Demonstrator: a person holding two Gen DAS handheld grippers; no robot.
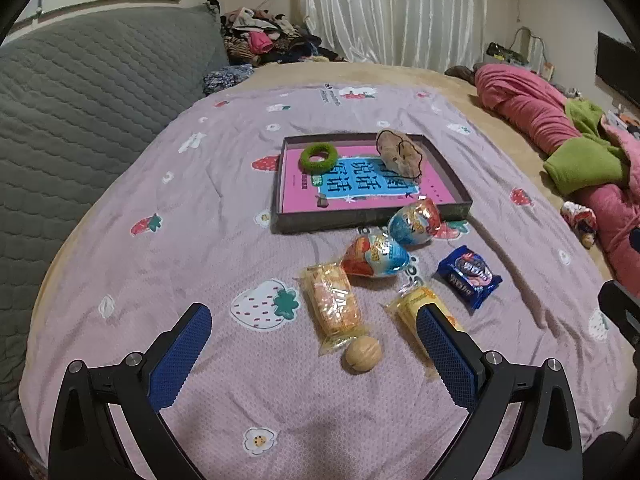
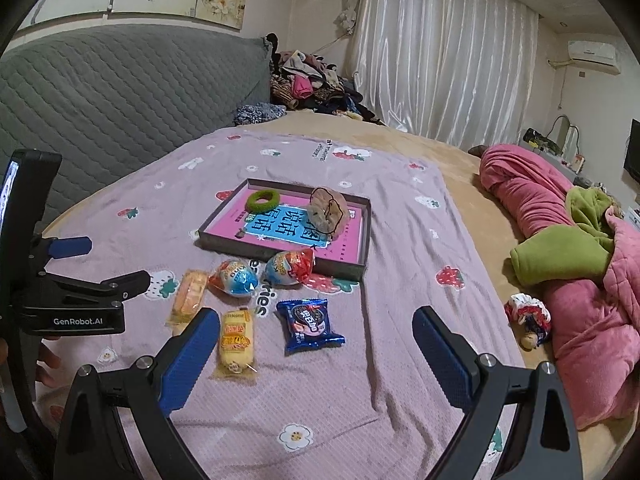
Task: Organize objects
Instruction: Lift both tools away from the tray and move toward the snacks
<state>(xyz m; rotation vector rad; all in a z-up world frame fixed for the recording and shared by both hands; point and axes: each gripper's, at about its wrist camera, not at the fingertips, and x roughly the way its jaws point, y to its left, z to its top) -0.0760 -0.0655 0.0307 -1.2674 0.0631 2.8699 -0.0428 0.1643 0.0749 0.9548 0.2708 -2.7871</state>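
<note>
While jaws gape, left gripper (image 1: 314, 344) hovers over walnut (image 1: 362, 354).

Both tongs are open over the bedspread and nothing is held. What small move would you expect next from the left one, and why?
Probably the left tongs ease forward and down to straddle the walnut, or the orange snack pack touching it. Both lie loose between the open fingers, nearest of all, while the tray beyond holds only a book, a green ring and a brown pouch.
</note>
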